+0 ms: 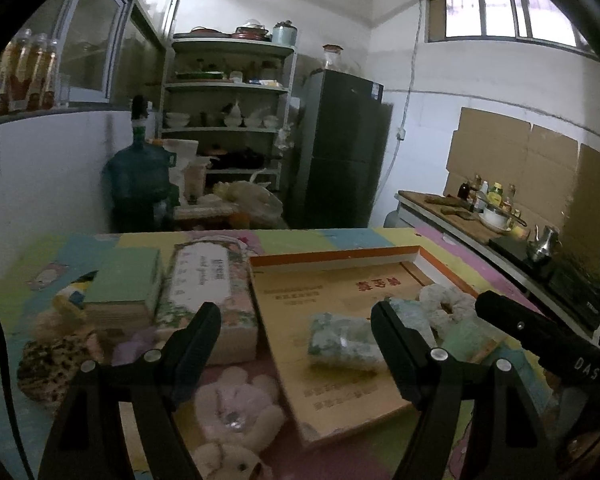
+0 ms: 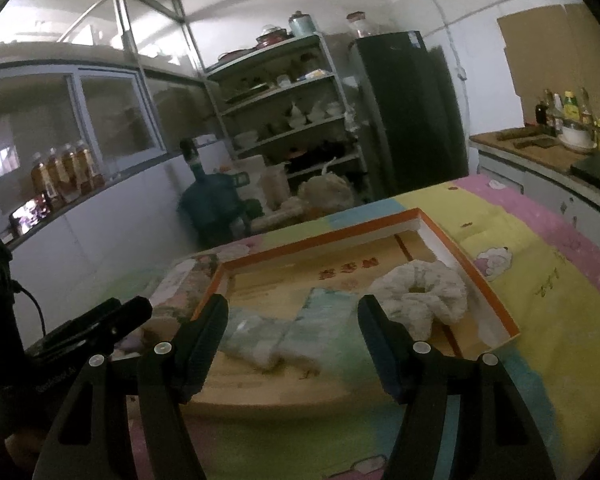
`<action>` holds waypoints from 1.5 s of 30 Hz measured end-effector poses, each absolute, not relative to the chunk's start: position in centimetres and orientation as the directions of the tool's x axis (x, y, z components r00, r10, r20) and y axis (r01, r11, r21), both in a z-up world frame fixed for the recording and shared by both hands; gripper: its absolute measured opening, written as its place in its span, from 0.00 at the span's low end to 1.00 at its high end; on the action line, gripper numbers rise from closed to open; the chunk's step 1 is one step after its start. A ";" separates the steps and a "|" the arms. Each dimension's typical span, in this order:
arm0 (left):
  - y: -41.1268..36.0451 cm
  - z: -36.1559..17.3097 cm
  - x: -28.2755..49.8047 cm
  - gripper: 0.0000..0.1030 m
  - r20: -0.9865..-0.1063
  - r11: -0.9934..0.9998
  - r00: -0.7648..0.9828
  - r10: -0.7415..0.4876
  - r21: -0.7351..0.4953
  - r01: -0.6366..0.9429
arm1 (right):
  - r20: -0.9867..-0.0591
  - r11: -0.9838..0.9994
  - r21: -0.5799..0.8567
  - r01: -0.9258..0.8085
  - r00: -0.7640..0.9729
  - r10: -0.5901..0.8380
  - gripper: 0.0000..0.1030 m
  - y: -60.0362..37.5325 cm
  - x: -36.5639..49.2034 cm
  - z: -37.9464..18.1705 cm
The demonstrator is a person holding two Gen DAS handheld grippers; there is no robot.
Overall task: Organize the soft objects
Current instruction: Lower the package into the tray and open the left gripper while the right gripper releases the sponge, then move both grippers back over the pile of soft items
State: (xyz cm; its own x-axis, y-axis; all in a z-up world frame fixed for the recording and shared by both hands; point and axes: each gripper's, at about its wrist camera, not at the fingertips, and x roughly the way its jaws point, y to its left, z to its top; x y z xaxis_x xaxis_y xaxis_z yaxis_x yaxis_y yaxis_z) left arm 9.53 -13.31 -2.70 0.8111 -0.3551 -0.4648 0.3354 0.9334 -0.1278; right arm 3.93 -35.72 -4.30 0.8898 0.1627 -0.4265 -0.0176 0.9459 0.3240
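The left gripper (image 1: 296, 328) fills the lower middle of its view with its jaws spread wide and nothing between them, held above the near edge of the table. Low between its fingers lies a pale pink plush toy (image 1: 236, 408), and under that a cream plush bear (image 1: 230, 466) at the bottom edge. The right gripper (image 2: 292, 320) likewise stands wide apart and empty at the lower centre of its own view, poised over the near end of a shallow cardboard box lid (image 2: 476, 280) with an orange rim. Inside that lid, right between the right gripper's fingers, sits a light blue-green soft cloth (image 2: 268, 336), and to its upper right a fluffy white scrunchie (image 2: 420, 292) lies against the lid's right wall. In the left view, left of the lid, a floral box (image 1: 208, 284) and a green book (image 1: 124, 284) sit side by side, with a speckled brown soft object (image 1: 50, 364) at the lower left. All of it rests on a pastel patchwork mat (image 2: 540, 280). Behind, in the upper centre, stand a metal shelf rack (image 1: 224, 108) and a dark refrigerator (image 1: 340, 148).
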 end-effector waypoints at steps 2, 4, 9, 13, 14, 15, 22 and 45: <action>-12.6 -2.6 9.2 0.75 -0.465 0.934 0.812 -0.353 -0.130 0.332 | -0.424 0.947 0.320 -0.026 0.890 0.168 0.67 -35.2 3.7 -4.2; -11.9 -2.6 8.8 0.75 -0.464 0.936 0.814 -0.350 -0.133 0.326 | -0.421 0.948 0.315 -0.038 0.890 0.175 0.67 -34.5 3.5 -4.0; -10.3 -2.5 8.2 0.75 -0.462 0.942 0.821 -0.334 -0.132 0.309 | -0.416 0.950 0.306 -0.058 0.889 0.188 0.67 -33.0 3.1 -3.7; -9.0 -2.4 7.6 0.75 -0.454 0.946 0.830 -0.323 -0.132 0.295 | -0.411 0.951 0.299 -0.073 0.890 0.197 0.67 -32.0 2.8 -3.4; -8.7 -2.4 7.5 0.75 -0.452 0.947 0.833 -0.319 -0.131 0.292 | -0.409 0.952 0.297 -0.077 0.890 0.200 0.68 -31.7 2.8 -3.3; -8.4 -2.4 7.4 0.75 -0.451 0.949 0.835 -0.316 -0.131 0.288 | -0.409 0.952 0.295 -0.080 0.890 0.201 0.68 -31.5 2.8 -3.2; -6.2 -2.5 6.6 0.75 -0.448 0.956 0.844 -0.294 -0.139 0.259 | -0.409 0.954 0.282 -0.105 0.886 0.219 0.68 -29.7 2.5 -2.9; 1.6 -3.1 5.2 0.75 -0.446 0.974 0.870 -0.209 -0.173 0.145 | -0.425 0.952 0.243 -0.187 0.862 0.277 0.68 -23.6 2.8 -2.7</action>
